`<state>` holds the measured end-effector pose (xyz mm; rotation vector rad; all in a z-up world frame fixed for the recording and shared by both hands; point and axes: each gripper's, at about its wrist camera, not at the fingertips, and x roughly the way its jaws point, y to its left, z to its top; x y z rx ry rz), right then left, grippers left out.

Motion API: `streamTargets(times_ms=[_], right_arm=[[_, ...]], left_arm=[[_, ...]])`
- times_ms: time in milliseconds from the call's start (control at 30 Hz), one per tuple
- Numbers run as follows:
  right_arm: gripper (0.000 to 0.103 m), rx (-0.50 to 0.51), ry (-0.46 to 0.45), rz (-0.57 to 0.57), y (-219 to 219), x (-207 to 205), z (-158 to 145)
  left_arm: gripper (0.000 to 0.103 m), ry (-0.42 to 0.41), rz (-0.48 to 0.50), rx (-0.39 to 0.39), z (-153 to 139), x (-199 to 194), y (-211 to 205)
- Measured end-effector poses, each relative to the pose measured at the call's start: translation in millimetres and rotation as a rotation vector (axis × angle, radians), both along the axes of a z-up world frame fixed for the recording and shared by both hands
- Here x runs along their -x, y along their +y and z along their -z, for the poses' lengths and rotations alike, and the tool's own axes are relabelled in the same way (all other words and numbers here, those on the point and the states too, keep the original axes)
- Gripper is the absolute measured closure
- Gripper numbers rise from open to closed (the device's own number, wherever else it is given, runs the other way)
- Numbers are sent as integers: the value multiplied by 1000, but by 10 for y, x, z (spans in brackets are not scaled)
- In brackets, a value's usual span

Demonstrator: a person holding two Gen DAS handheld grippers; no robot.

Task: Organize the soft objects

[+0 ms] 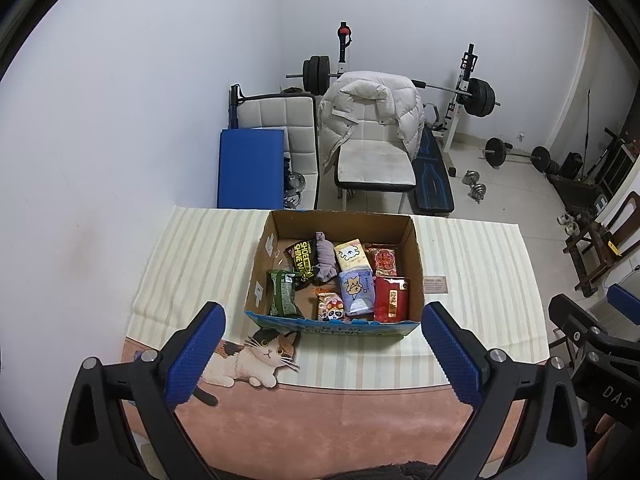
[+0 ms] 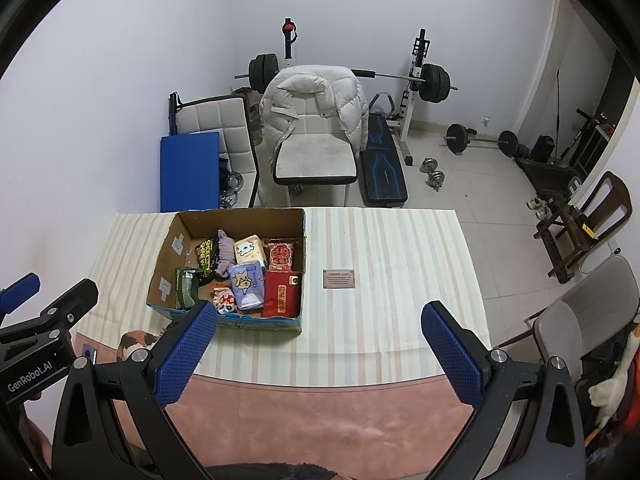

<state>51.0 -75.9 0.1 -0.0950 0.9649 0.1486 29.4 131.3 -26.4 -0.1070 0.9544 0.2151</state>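
An open cardboard box [image 1: 416, 264] [image 2: 164, 264] stands on the striped tablecloth. It holds several soft packs: a green pack [image 1: 285, 294], a black shoe-shine pack [image 1: 302, 261], a grey cloth [image 1: 326, 260], two tissue packs [image 1: 356, 293], a panda snack bag [image 1: 331, 307] and red packets [image 1: 391, 299]. My left gripper [image 1: 324, 354] is open and empty, held above the near side of the table, in front of the box. My right gripper [image 2: 320, 354] is open and empty, to the right of the box.
A small brown card [image 2: 339, 279] lies on the cloth right of the box. A cat picture [image 1: 256, 356] is printed on the cloth. Behind the table stand a white chair with a jacket [image 1: 372, 128], a blue mat [image 1: 251, 168] and weight gear [image 1: 476, 96].
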Motion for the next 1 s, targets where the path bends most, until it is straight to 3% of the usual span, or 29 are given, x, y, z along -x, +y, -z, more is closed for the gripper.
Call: streamTargets(times_ms=[1000], right_arm=[[0, 4, -10, 10, -132, -24, -112]], left_arm=[[2, -3, 15, -8, -8, -21, 7]])
